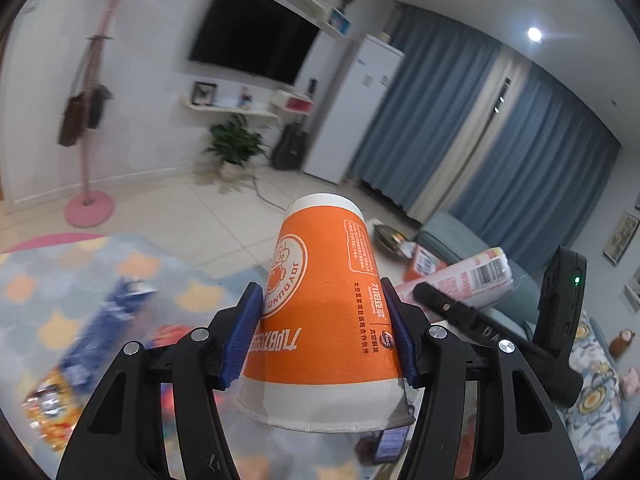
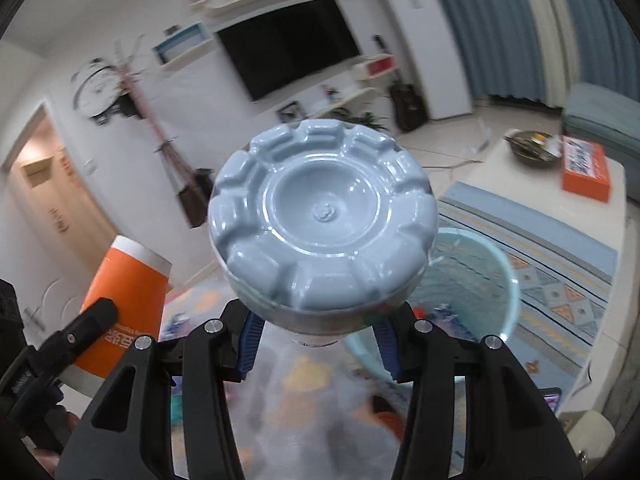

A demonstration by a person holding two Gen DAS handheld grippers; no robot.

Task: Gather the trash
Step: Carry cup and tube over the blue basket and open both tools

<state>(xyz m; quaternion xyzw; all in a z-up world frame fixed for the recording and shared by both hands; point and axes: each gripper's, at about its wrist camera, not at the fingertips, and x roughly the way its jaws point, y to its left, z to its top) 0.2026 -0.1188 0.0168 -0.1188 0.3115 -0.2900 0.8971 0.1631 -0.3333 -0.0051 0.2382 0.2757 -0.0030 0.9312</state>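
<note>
An orange and white paper cup (image 1: 324, 312) is clamped between the blue pads of my left gripper (image 1: 322, 292), its base pointing away from me. The same cup (image 2: 124, 296) shows at the left of the right wrist view. My right gripper (image 2: 318, 320) is shut on a plastic bottle (image 2: 320, 216), whose pale ribbed base fills the middle of that view. From the left wrist, the bottle (image 1: 476, 280) shows a pink label with a barcode. A round teal bin (image 2: 480, 292) stands on the mat just behind and right of the bottle. A blue packet (image 1: 108, 320) and an orange-yellow wrapper (image 1: 52, 408) lie blurred on the mat.
A low white table (image 2: 500, 168) at the right carries an orange box (image 2: 586, 168) and a dark bowl (image 2: 532, 148). A pink coat stand (image 1: 86, 184) rises at the left. A blue-grey sofa (image 1: 472, 240) sits by the curtains.
</note>
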